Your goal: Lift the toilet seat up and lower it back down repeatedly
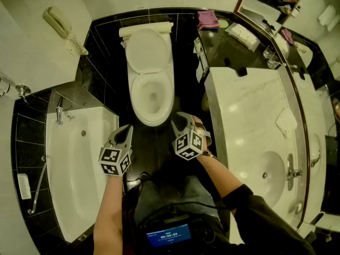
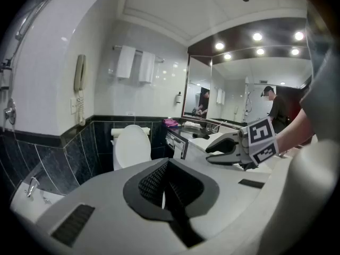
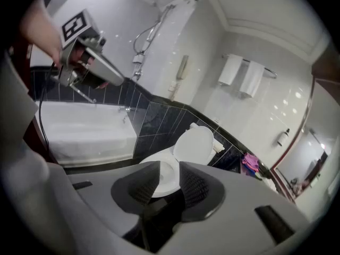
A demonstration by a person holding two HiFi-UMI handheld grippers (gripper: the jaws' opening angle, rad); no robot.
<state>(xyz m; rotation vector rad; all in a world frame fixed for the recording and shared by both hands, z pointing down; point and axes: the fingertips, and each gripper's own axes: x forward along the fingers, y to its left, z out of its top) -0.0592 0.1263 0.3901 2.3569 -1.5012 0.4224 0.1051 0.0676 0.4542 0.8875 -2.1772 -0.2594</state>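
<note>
Two fixtures flanked the toilet [image 1: 159, 118]: a bathtub [image 1: 79, 163] on the left, a vanity counter [image 1: 239, 110] with a sink [image 1: 268, 169] on the right. Its lid [image 1: 147, 49] stood raised against the tank. The toilet seat [image 1: 134, 97] seemingly lay flat, its long axis toward the person. The left gripper [image 1: 128, 127] had its jaws together. The right gripper [image 1: 183, 120] had its jaws apart and empty.

A white bathtub [image 1: 74, 195] fills the left side of the room, with its tap [image 1: 59, 114] at one end and a grab bar [image 1: 38, 187] along the outer rim. A wall phone [image 1: 59, 23] hangs on the pale wall nearby. On the right runs a long pale vanity surface [image 1: 244, 110] with a sink [image 1: 268, 171] and faucet [image 1: 291, 170], below a wide mirror [image 1: 319, 84]. A pink cloth [image 1: 207, 18] lies at its far end. Two white towels [image 2: 126, 62] hang on a rack.
</note>
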